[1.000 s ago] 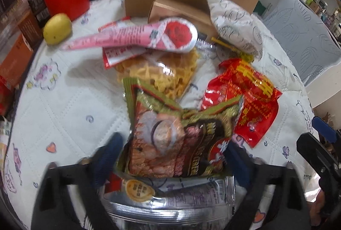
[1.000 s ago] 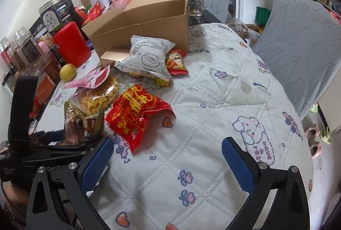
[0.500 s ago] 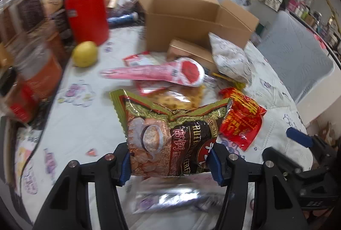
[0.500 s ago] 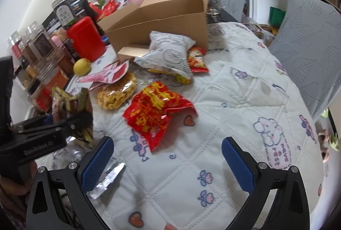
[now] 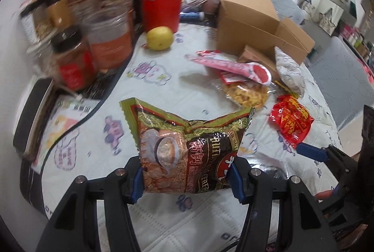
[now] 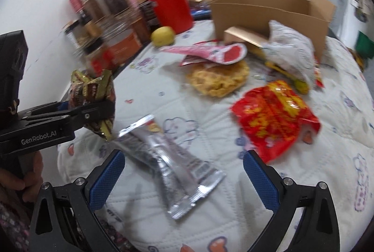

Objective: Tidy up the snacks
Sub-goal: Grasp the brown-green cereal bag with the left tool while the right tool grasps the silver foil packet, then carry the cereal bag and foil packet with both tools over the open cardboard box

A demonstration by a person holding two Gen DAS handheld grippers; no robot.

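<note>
My left gripper [image 5: 187, 178] is shut on a green and brown cereal snack bag [image 5: 187, 149] and holds it up above the quilted table. The same bag [image 6: 93, 90] and left gripper [image 6: 93, 109] show at the left of the right wrist view. My right gripper [image 6: 184, 172] is open and empty, hovering over a silver foil packet [image 6: 173, 158]. A red snack bag [image 6: 273, 116], a clear bag of yellow crisps [image 6: 219, 79], a pink packet [image 6: 210, 53] and a white patterned bag [image 6: 292, 48] lie further back.
An open cardboard box [image 6: 268, 9] stands at the back right. A red canister [image 6: 170, 6], a lemon [image 6: 163, 35] and several jars [image 6: 105, 25] line the left back edge. A booklet [image 5: 60, 121] lies at the table's left edge.
My left gripper has lifted the cereal bag clear of the silver packet and swung left toward the jars. My right gripper has moved left over the silver packet.
</note>
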